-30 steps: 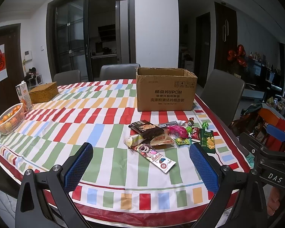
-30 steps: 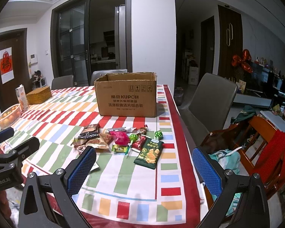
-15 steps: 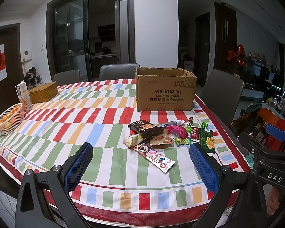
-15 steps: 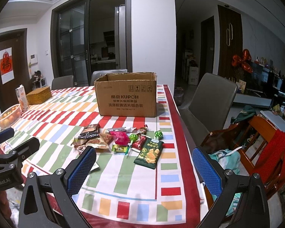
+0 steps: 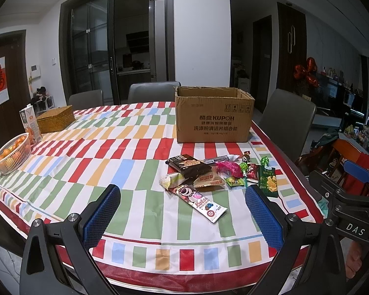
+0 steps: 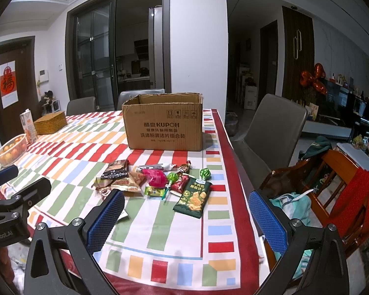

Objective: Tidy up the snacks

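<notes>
A pile of snack packets lies on the striped tablecloth: a dark chocolate packet (image 5: 188,167), a pink long bar (image 5: 199,201), a magenta packet (image 5: 227,168) and a green cracker bag (image 5: 267,180), which also shows in the right wrist view (image 6: 193,198). An open cardboard box (image 5: 214,118) stands behind them and is seen too in the right wrist view (image 6: 163,123). My left gripper (image 5: 182,211) is open and empty, near the table's front edge before the pile. My right gripper (image 6: 187,217) is open and empty, to the right of it.
A white basket of oranges (image 5: 12,153), a juice carton (image 5: 30,125) and a wicker box (image 5: 55,119) stand at the table's left. Grey chairs (image 5: 286,125) surround the table. A wooden chair with clothes (image 6: 332,184) is at the right.
</notes>
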Demonstrator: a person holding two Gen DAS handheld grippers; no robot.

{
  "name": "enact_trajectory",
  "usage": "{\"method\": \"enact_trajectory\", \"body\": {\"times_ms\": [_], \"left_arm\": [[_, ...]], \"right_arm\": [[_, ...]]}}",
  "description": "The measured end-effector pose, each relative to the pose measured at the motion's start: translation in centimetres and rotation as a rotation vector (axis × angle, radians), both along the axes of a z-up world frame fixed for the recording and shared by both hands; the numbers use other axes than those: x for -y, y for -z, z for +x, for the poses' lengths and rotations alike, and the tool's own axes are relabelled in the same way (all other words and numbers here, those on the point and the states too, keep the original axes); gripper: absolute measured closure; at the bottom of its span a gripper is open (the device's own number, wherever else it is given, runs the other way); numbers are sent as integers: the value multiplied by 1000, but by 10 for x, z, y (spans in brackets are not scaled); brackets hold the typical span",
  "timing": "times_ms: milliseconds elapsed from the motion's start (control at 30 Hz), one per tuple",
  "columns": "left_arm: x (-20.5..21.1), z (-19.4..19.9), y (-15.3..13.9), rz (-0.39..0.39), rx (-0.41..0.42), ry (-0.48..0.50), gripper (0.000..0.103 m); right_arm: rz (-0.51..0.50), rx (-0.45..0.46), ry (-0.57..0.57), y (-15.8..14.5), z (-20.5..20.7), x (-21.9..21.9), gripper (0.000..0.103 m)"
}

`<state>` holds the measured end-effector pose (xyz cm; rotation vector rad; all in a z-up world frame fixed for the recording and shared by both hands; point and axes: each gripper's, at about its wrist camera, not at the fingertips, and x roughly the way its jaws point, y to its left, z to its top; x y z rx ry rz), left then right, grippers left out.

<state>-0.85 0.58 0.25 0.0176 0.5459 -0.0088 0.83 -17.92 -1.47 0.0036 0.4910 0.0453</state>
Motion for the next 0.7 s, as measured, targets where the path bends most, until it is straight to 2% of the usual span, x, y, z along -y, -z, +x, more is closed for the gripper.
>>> {"method": "enact_trajectory", "body": {"times_ms": [700], "left_arm": [[-1,-1,0,-1,-2,1,0]], "right_arm": [[-1,-1,-2,0,0,0,1]]}}
